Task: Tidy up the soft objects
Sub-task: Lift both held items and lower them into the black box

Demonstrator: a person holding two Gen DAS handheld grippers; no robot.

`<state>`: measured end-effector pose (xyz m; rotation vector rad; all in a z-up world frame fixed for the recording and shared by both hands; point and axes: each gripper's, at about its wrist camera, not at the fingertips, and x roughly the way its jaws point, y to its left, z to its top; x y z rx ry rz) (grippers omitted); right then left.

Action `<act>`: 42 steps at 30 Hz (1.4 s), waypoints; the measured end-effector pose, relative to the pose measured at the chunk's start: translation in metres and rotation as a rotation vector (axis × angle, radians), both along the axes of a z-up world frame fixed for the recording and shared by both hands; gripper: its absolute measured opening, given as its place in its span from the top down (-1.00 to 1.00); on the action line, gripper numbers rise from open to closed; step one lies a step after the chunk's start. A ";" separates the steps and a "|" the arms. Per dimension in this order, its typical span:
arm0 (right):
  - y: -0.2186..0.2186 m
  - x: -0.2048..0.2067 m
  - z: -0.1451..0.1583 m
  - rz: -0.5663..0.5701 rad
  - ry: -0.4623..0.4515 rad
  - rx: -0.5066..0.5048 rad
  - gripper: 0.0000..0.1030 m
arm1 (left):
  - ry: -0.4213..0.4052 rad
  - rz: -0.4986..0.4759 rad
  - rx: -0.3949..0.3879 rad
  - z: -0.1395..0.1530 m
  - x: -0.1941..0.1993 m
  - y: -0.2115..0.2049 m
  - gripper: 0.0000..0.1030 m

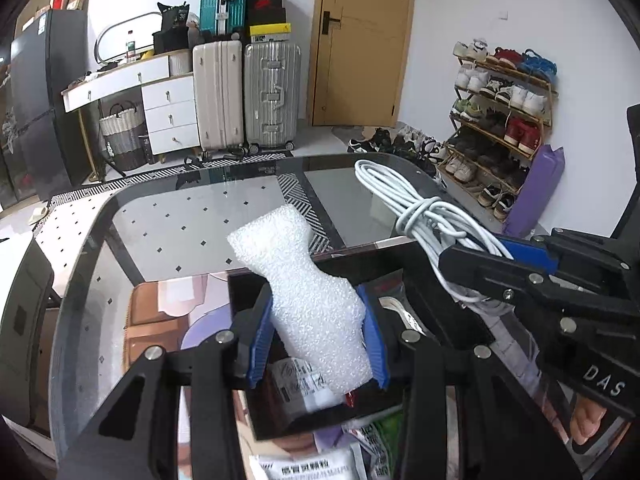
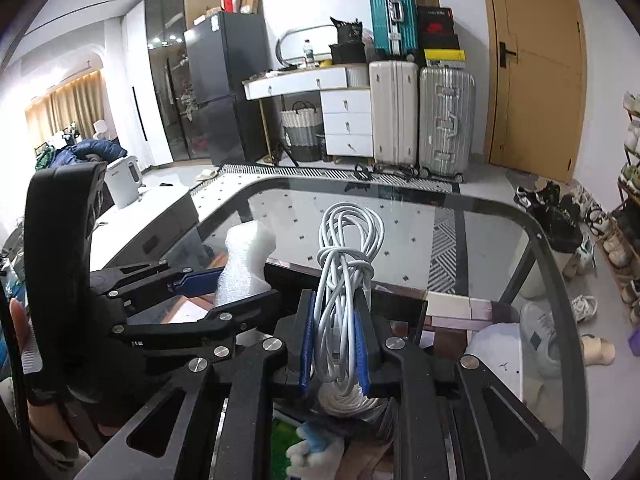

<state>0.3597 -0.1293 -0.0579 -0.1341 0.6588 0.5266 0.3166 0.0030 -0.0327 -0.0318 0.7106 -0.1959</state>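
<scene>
My left gripper (image 1: 318, 336) is shut on a white foam piece (image 1: 304, 280), held above a black open box (image 1: 360, 276) on the glass table (image 1: 160, 224). My right gripper (image 2: 334, 344) is shut on a coiled white cable bundle (image 2: 344, 272), held upright over the same box. In the left wrist view the right gripper (image 1: 516, 256) comes in from the right with the cable (image 1: 416, 204). In the right wrist view the left gripper (image 2: 224, 286) holds the foam (image 2: 244, 264) at the left.
Packets with printed labels (image 1: 304, 468) lie at the table's near edge. A blue-and-white plush toy (image 2: 316, 448) lies below the right gripper. Suitcases (image 1: 248, 92), a white drawer unit (image 1: 168, 112) and a shoe rack (image 1: 500, 120) stand beyond the table.
</scene>
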 end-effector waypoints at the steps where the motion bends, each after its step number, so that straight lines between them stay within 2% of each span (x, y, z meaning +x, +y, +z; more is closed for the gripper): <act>1: 0.000 0.003 -0.005 -0.001 0.006 0.001 0.67 | 0.009 -0.004 0.003 -0.003 0.003 -0.001 0.23; 8: -0.004 0.021 -0.039 0.009 0.101 0.004 0.67 | 0.060 -0.012 0.014 -0.022 0.011 -0.002 0.23; 21: -0.003 0.025 -0.060 0.017 0.162 -0.008 0.66 | 0.100 -0.027 0.037 -0.033 0.009 -0.012 0.23; 26: -0.004 0.023 -0.060 0.017 0.157 0.000 0.48 | 0.107 -0.030 0.029 -0.034 0.008 -0.014 0.23; 28: -0.007 0.022 -0.061 0.010 0.165 0.000 0.32 | 0.106 -0.035 0.031 -0.033 0.007 -0.014 0.21; 31: -0.015 0.020 -0.059 0.006 0.170 0.033 0.22 | 0.109 -0.019 0.041 -0.030 0.006 -0.013 0.04; 32: -0.017 0.019 -0.057 0.003 0.168 0.041 0.16 | 0.110 -0.001 0.044 -0.027 0.004 -0.012 -0.12; 34: -0.024 0.016 -0.052 -0.008 0.165 0.061 -0.03 | 0.116 -0.003 0.008 -0.024 0.002 -0.009 -0.25; 38: -0.034 0.003 -0.038 -0.014 0.163 0.080 -0.07 | 0.094 -0.009 0.003 -0.011 -0.009 -0.005 -0.54; 42: -0.041 -0.016 -0.026 0.004 0.161 0.082 -0.22 | 0.092 -0.027 0.004 0.002 -0.027 -0.003 -0.54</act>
